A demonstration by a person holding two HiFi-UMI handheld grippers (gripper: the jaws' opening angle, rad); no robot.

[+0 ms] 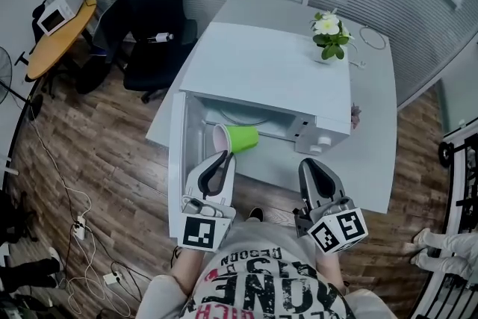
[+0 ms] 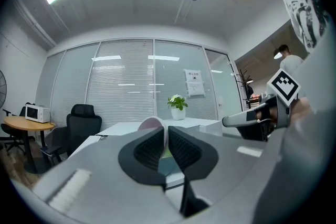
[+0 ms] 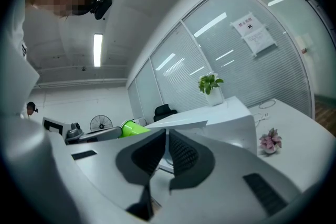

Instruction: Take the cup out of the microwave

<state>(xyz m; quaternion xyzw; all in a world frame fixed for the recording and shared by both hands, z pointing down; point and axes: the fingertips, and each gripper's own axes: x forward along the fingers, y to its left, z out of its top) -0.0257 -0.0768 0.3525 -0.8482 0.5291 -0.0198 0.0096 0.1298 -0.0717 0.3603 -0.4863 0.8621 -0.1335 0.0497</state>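
**Cup pinched by the left claw at the microwave's open front**

The bright green plastic cup with a pale pink inside (image 1: 240,138) lies on its side in the air. It is at the open front of the boxy white microwave (image 1: 269,71). Its long way runs left to right: the open mouth faces left and the bottom points right.

The left claw (image 1: 222,158) comes at the cup from the near side. It is closed to a thin gap on the cup's rim, and it looks like one pad is inside and one outside. So the cup sits just past the tips of that claw, on its far side.

I think the way out is toward the near side, away from the microwave. The white microwave door (image 1: 177,153) hangs open on the left, just beside the left claw, so a pull straight back looks safest.

The right claw (image 1: 310,164) is pressed together with nothing in it. It is near the right front of the microwave, apart from the cup. The microwave sits on the white table (image 1: 373,160).
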